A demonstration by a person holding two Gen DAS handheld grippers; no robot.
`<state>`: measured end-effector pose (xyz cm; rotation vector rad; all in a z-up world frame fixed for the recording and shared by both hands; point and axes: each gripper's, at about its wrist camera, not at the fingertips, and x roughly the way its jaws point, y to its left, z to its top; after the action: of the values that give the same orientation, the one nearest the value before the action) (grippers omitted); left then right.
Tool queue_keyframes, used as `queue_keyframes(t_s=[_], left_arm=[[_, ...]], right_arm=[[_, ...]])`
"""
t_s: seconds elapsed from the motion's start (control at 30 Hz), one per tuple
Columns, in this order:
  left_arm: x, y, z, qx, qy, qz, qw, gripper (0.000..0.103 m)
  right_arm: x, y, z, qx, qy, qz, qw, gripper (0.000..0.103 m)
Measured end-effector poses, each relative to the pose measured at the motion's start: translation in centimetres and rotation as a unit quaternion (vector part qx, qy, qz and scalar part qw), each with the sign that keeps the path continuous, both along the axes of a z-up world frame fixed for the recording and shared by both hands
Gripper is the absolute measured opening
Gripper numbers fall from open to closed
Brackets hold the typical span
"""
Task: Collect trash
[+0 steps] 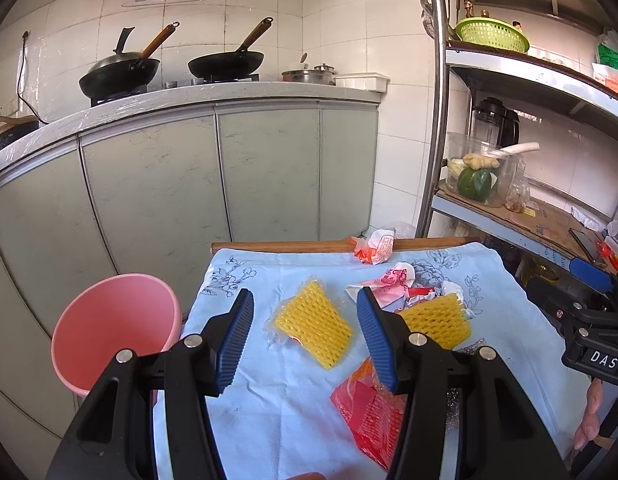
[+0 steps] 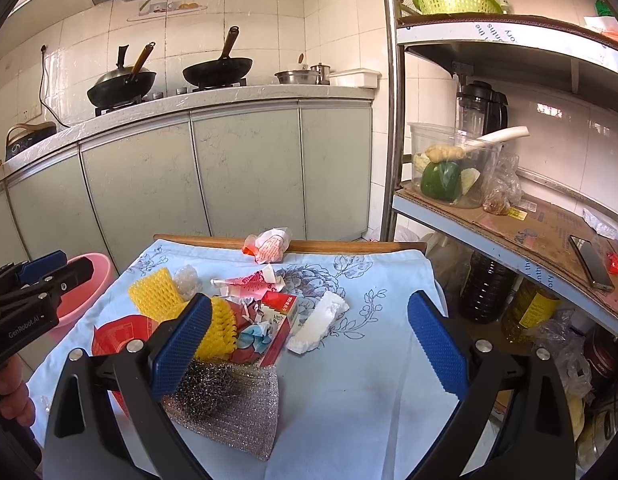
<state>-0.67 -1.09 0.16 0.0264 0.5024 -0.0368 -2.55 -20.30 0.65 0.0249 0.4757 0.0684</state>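
Note:
Trash lies on a table under a light blue cloth [image 1: 269,408]. My left gripper [image 1: 305,295] is open above a yellow foam net [image 1: 315,330] and holds nothing. A second yellow net [image 1: 437,322], crumpled red-and-white wrappers [image 1: 393,284] and a red plastic wrapper [image 1: 365,412] lie to its right. My right gripper [image 2: 311,299] stands wide open over a small red carton [image 2: 279,328], a white foam piece [image 2: 321,322] and a silver scouring pad [image 2: 229,404], touching none of them. A pink bin [image 1: 117,320] sits left of the table, below its edge.
Another crumpled wrapper [image 2: 271,246] rests on the table's wooden far edge. Grey-green cabinets [image 1: 157,184] with woks on the stove stand behind. At the right, a metal shelf rack [image 2: 505,236] carries a phone, containers and a green basket, with oil bottles [image 2: 483,288] beneath.

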Motion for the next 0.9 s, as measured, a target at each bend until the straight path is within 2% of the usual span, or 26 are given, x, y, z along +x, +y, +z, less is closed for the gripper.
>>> queue_keyframes(t_s=[0.9], left_arm=[[-0.79,-0.21,0.37,0.005,-0.006,-0.012,0.9999,0.053]], right_arm=[[-0.16,-0.09,-0.07,0.001,0.001,-0.002,1.0,0.099]])
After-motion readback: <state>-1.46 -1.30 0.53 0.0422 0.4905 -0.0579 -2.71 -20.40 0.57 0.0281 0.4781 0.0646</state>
